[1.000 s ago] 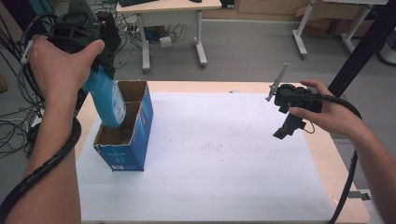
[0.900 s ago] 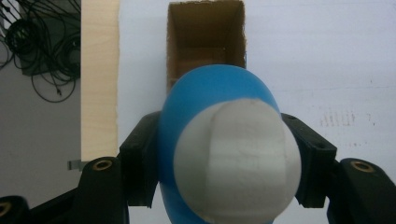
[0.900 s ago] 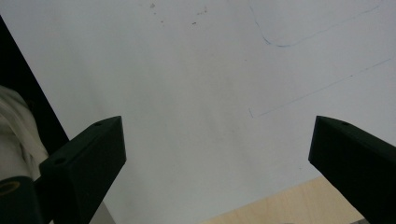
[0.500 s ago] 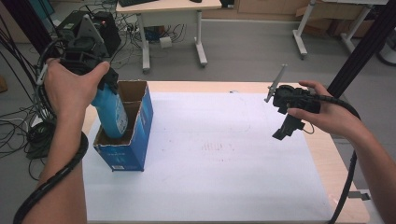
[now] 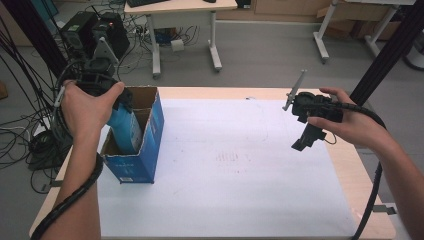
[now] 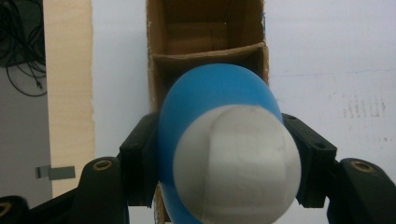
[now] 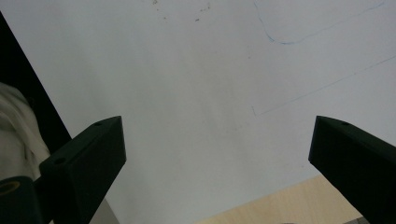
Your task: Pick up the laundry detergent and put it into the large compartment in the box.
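A wooden table [image 5: 350, 165] covered by a white sheet [image 5: 225, 165] stands in a room with a grey floor. At the sheet's left edge sits a blue open-topped cardboard box [image 5: 142, 150]. The left gripper [image 6: 224, 154] clamps a blue bottle with a white cap [image 6: 224, 140], lowered partly into the box. Right of the box, above the sheet, the right gripper [image 7: 219, 158] hangs with jaws spread wide, holding nothing.

We see bare forearms and two black grippers: left gripper [image 6: 219, 154], right gripper [image 7: 219, 158]. Brass-coloured screws sit in the jaw bases. Black ribbed cables trail toward 6 o'clock.
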Available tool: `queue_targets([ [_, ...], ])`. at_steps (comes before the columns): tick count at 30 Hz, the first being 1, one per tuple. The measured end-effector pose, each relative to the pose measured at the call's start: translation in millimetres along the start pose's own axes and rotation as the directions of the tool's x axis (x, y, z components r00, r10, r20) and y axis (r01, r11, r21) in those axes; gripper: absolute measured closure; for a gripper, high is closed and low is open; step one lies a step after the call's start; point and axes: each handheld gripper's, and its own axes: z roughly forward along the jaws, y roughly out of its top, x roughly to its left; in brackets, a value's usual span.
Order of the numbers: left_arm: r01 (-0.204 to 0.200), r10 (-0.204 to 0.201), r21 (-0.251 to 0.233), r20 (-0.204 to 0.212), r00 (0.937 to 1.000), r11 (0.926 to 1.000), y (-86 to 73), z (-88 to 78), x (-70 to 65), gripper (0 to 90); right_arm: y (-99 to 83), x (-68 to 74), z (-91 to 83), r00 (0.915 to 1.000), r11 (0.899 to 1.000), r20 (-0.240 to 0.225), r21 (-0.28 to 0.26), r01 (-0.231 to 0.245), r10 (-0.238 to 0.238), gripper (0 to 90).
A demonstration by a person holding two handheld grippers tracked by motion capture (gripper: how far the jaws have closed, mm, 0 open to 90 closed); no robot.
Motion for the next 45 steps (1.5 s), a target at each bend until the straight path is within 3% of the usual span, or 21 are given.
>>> queue_targets([
  [21, -0.009, 0.009, 0.004, 0.010, 0.9999, 0.9999, -11.9, 39.4, 1.0, 38.1, 3.1, 3.0, 2.8, 0.9999, 1.000, 0.003, 0.000, 0.013, -0.013, 3.8],
  [28, -0.007, 0.007, 0.005, -0.007, 1.0000, 1.0000, -15.5, 48.7, -1.2, 38.1, 4.1, 2.8, 6.4, 0.9999, 1.000, -0.003, 0.002, 0.013, -0.013, 3.9],
  [45, -0.009, 0.009, 0.022, 0.005, 0.9999, 0.9997, -20.0, 68.7, 1.7, 38.1, 5.7, 2.1, 12.3, 0.9998, 1.000, -0.016, 0.011, 0.010, -0.010, 3.8],
])
